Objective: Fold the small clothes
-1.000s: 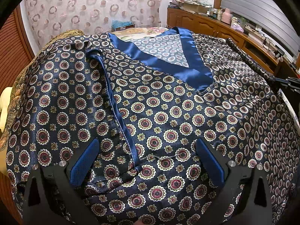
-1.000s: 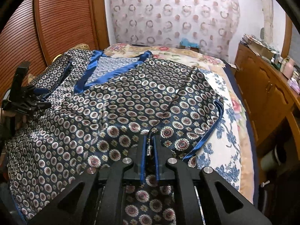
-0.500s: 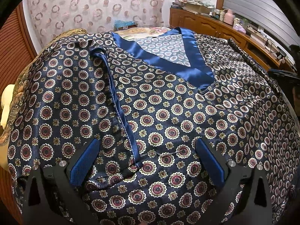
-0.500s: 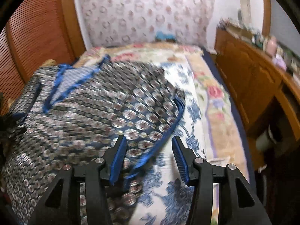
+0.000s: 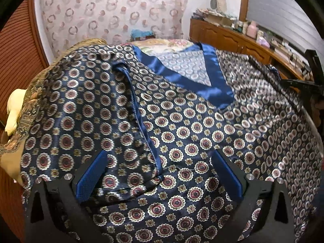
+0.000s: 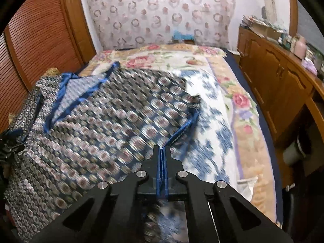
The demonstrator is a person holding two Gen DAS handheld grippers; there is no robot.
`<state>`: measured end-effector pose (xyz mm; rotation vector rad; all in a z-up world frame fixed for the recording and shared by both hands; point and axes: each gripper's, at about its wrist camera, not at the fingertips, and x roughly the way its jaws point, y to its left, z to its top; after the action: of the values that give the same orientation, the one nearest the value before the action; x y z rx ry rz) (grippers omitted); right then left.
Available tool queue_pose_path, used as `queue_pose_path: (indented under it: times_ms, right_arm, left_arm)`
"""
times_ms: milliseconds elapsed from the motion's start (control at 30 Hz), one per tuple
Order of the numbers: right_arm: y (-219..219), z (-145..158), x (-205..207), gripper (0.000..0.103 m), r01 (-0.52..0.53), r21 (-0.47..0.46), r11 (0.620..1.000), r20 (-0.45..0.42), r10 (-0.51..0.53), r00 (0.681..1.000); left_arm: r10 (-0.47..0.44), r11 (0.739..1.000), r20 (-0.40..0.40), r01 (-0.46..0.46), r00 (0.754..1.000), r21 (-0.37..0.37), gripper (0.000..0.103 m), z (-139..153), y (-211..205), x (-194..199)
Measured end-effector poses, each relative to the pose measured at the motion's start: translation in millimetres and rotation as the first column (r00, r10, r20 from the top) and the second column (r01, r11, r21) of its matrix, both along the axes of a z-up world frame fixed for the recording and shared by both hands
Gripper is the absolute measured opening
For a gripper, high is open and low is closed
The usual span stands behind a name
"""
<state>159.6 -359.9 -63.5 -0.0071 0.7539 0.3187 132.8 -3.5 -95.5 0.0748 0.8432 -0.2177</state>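
Observation:
A dark blue satin top (image 5: 182,131) with medallion print and a blue V collar (image 5: 212,93) lies spread on the bed. Its left sleeve is folded inward, and the sleeve's blue trim (image 5: 141,121) runs down between the fingers of my left gripper (image 5: 158,154). That gripper stands open, low over the cloth. In the right wrist view the top (image 6: 111,125) is motion-blurred. My right gripper (image 6: 162,147) is shut on the blue-trimmed edge (image 6: 182,129) at the garment's right side. The right gripper (image 5: 309,85) also shows at the far right of the left wrist view.
The floral bed cover (image 6: 212,109) lies bare to the right of the top. A wooden cabinet (image 6: 273,77) with clutter on it runs along the right wall. A slatted wooden door (image 6: 40,40) stands on the left, and a patterned curtain (image 6: 162,10) hangs behind the bed.
My right gripper let go of a fold, opened, moved right to the blue-trimmed edge and shut on it. The left gripper stayed open in nearly the same place.

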Motion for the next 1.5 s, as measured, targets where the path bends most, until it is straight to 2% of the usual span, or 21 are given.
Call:
queue_pose_path:
  times_ms: [267,367,433,500,533,600,700,867,1100,1333,1500]
  right_arm:
    - [56.2,15.8,0.0,0.002,-0.123,-0.024,0.992,0.053,0.124,0.991]
    - [68.0,18.9,-0.1,0.003,-0.165,-0.003,0.986,0.065,0.165,0.984]
    - [70.5,20.2,0.0,0.014,-0.156,-0.019,0.988,0.084,0.157,0.984]
    - [66.1,20.5,1.2,0.030,-0.123,-0.047,0.991,0.099,0.127,0.987]
    - [64.1,18.7,2.6,0.033,-0.108,-0.056,0.993,0.103,0.113,0.988]
    - [55.2,13.3,8.5,0.045,-0.068,-0.085,0.994,0.099,0.076,0.992]
    - [38.1,-5.0,23.6,0.046,-0.019,-0.130,0.991,0.060,0.027,0.998]
    - [24.0,-30.9,45.6,0.046,0.024,-0.145,0.989,-0.009,-0.026,1.000]
    - [23.5,-40.1,52.6,0.046,0.025,-0.129,0.991,-0.009,-0.026,1.000]
    - [19.0,-35.8,35.5,0.047,0.030,-0.123,0.992,0.011,-0.028,1.000]
    - [19.7,-34.9,33.1,0.049,0.027,-0.132,0.991,0.013,-0.025,1.000]
  left_arm:
    - [0.019,0.999,0.038,-0.018,0.999,-0.031,0.103,17.6,8.8,-8.4]
    - [0.026,0.999,0.060,-0.023,0.998,-0.048,0.103,25.6,11.2,-12.9]
    - [0.037,0.998,0.075,-0.032,0.997,-0.057,0.103,31.1,14.1,-15.8]
    - [0.052,0.997,0.092,-0.046,0.994,-0.064,0.103,36.4,17.7,-17.0]
    - [0.058,0.996,0.100,-0.051,0.993,-0.069,0.103,39.1,19.9,-17.3]
    - [0.068,0.995,0.113,-0.060,0.991,-0.076,0.103,43.1,23.4,-17.6]
    - [0.089,0.994,0.127,-0.080,0.988,-0.075,0.103,47.4,29.9,-16.2]
    - [0.115,0.992,0.156,-0.106,0.981,-0.069,0.103,53.4,44.2,-15.4]
    - [0.151,0.986,0.184,-0.136,0.971,-0.094,0.098,63.7,77.2,-10.5]
    - [0.212,0.974,0.160,-0.194,0.964,-0.119,0.076,68.1,111.9,11.0]
    - [0.240,0.965,0.124,-0.223,0.963,-0.135,0.070,68.0,129.0,34.4]
